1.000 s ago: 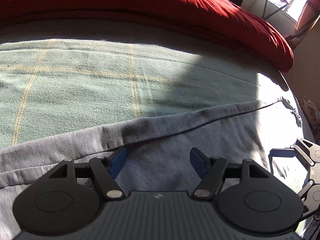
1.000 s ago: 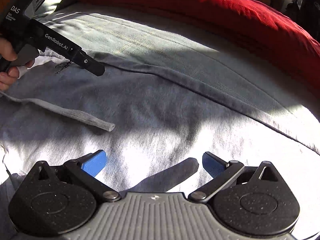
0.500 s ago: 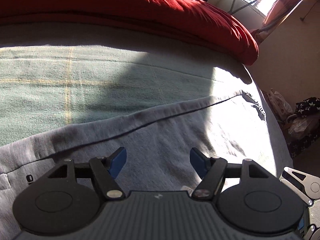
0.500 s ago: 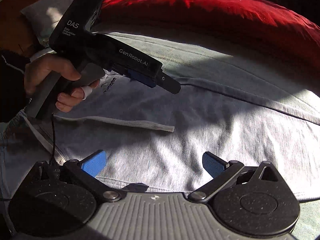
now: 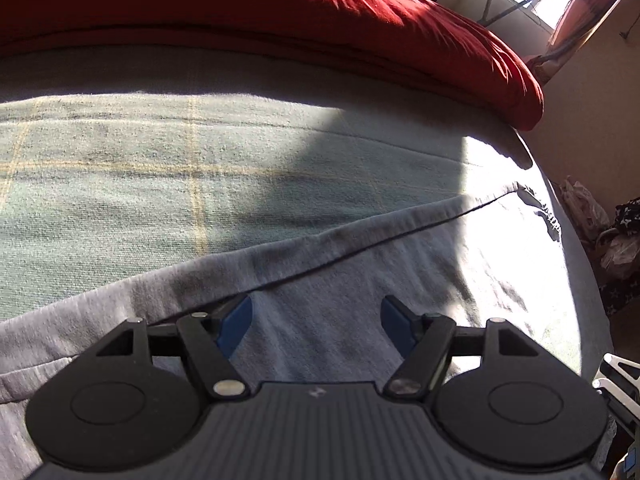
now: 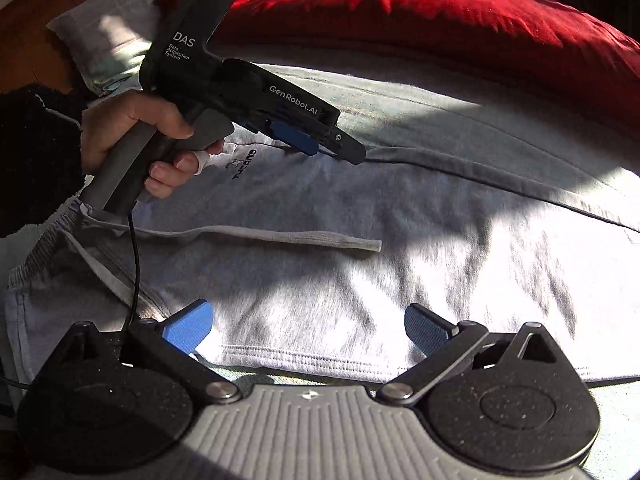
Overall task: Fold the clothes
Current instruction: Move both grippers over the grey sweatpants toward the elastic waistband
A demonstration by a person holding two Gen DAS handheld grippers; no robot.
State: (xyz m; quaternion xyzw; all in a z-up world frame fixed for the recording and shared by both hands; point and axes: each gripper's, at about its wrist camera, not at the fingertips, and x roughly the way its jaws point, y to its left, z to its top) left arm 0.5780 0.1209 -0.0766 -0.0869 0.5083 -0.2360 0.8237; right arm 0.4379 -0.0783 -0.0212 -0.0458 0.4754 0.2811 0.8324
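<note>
Grey sweatpants point(image 6: 360, 216) lie flat across a pale green blanket point(image 5: 160, 184) on the bed, waistband and drawstring point(image 6: 280, 236) at the left in the right wrist view, small dark logo near the left hand point(image 6: 132, 140). Left gripper point(image 5: 316, 320): jaws spread apart, nothing between the blue pads point(image 5: 234, 324); grey cloth lies under and ahead of them, and the garment's folded upper edge passes just past the left pad. In the right wrist view that gripper hangs over the garment's upper edge near the logo; contact with the cloth cannot be told. Right gripper point(image 6: 308, 328): jaws released, wide, empty; the garment's stitched near edge runs just below and between the pads, blanket showing under it. Red duvet point(image 6: 440, 12) is bunched along the far side of the bed, well apart from both grippers.
</note>
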